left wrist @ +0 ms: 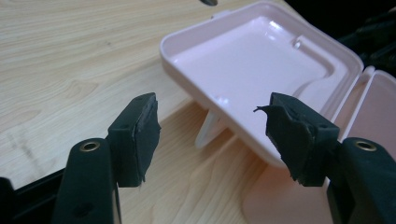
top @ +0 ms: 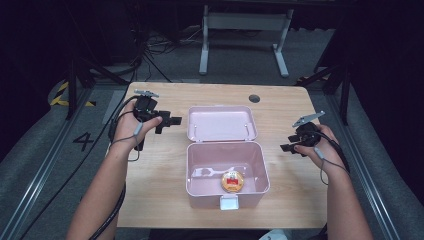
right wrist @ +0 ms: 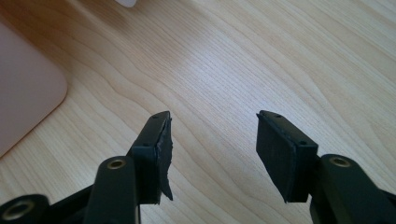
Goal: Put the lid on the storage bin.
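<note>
A: Box point(top: 226, 172) mid-table point(top: 155, 175), lid point(top: 222, 123) back; round tin point(top: 233, 181) inside, label unreadable.
B: Left gripper point(top: 172, 121) fingers point(left wrist: 135, 135) released, empty, aimed at lid; right gripper point(top: 286, 148) released over bare table, box corner cut off.

Pink plastic box point(top: 200, 172), centre of light wooden table point(top: 155, 180); hinged lid point(top: 221, 123) open behind it. Round yellow-and-red tin point(top: 233, 181) inside, front right. Left gripper point(top: 167, 121) left of lid; right gripper point(top: 289, 147) right of box.

Open box point(top: 227, 172) mid-table (flanks free)
</note>
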`<state>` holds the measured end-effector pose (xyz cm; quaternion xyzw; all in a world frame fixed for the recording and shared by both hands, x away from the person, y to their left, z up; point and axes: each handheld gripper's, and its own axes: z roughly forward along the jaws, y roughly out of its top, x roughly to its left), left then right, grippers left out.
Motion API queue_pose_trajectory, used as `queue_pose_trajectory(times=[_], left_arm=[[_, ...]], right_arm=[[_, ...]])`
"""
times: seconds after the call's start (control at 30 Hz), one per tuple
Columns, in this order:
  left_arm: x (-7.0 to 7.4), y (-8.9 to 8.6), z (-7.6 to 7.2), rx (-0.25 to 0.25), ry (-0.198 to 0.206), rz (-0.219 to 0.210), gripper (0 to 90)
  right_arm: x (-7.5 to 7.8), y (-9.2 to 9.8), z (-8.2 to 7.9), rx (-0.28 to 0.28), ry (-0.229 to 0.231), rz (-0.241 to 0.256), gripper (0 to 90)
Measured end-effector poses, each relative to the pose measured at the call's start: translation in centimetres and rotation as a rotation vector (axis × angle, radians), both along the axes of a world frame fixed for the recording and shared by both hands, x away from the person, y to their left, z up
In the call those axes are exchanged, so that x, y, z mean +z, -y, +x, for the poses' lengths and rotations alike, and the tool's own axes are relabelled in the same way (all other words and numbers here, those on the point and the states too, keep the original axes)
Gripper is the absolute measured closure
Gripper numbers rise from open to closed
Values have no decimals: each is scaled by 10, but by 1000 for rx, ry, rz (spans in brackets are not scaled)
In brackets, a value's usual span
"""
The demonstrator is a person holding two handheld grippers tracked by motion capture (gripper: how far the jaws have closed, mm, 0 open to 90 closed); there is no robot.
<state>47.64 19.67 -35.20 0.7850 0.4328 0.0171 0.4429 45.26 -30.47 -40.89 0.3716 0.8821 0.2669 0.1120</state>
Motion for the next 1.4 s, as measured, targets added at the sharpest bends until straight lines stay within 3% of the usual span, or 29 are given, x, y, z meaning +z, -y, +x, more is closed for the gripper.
queue_pose_trajectory(times=[0.23, 0.3, 0.53, 0.7, 0.93, 1.03, 1.2, 1.4], left_arm=[[-9, 23, 22, 8, -29, 44, 341], [-16, 31, 31, 12, -40, 79, 344], [-32, 41, 42, 9, -101, 70, 345], [-46, 48, 51, -12, -163, 28, 317], [-55, 55, 58, -18, -196, 23, 351], [-54, 55, 58, -16, -198, -3, 388], [-45, 52, 57, -15, -147, 6, 552], [-37, 53, 54, 9, -122, -28, 595]], right_arm=[[0, 3, -4, -13, 0, -2, 459], [-1, 5, -4, -22, 2, -10, 459], [-2, 7, -8, -26, -1, -12, 459], [-2, 7, -9, -29, -4, -11, 455], [-3, 8, -11, -29, -6, -13, 455], [-3, 9, -11, -27, -5, -13, 455], [-3, 8, -11, -24, 1, -12, 455], [-3, 8, -11, -20, 1, -14, 455]])
